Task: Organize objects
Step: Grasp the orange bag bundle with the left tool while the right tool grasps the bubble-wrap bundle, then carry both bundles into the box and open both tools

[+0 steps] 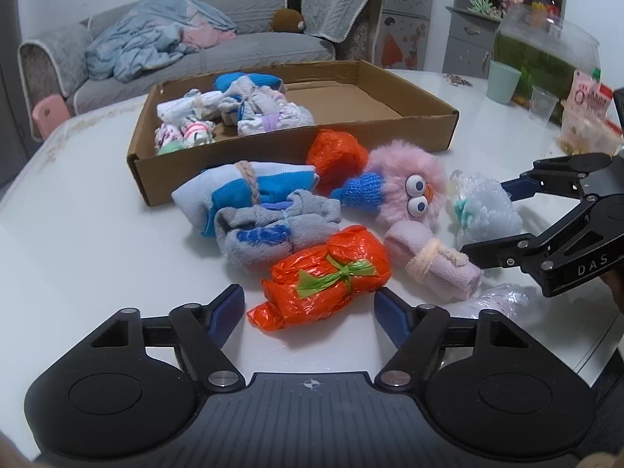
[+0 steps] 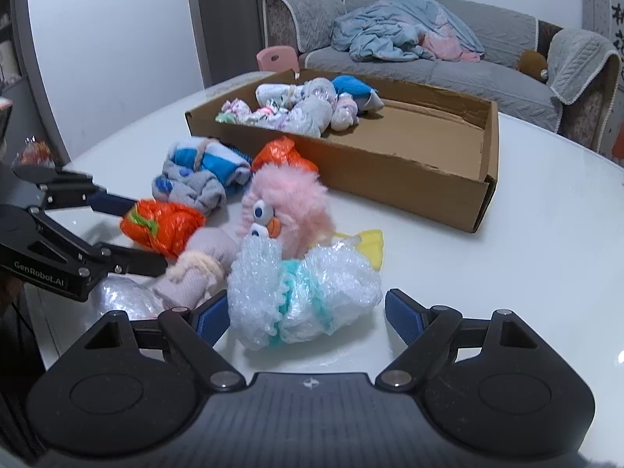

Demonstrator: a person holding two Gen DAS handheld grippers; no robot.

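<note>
A shallow cardboard box (image 1: pixel 413 126) (image 2: pixel 409 179) on the white table holds several rolled cloth bundles (image 1: pixel 234 111) (image 2: pixel 308 105) at one end. In front of it lie loose bundles. My left gripper (image 1: pixel 310 306) is open, its fingers either side of an orange plastic bundle with a green tie (image 1: pixel 331 273) (image 2: pixel 163 226). My right gripper (image 2: pixel 306 314) (image 1: pixel 487 218) is open around a bubble-wrap bundle with a teal tie (image 2: pixel 308 292) (image 1: pixel 483 210). Between them lie a pink fuzzy toy (image 1: pixel 405 183) (image 2: pixel 288 202) and a pale pink roll (image 1: pixel 433 261) (image 2: pixel 202 265).
Blue-white and grey sock bundles (image 1: pixel 257 210) (image 2: pixel 202 175) and a second orange bundle (image 1: pixel 337 156) (image 2: pixel 280 156) lie near the box. A green cup (image 1: pixel 503 82), a clear cup (image 1: pixel 542 103) and snack packs (image 1: pixel 589 117) stand at the table's far right. A grey sofa (image 1: pixel 202 39) is behind.
</note>
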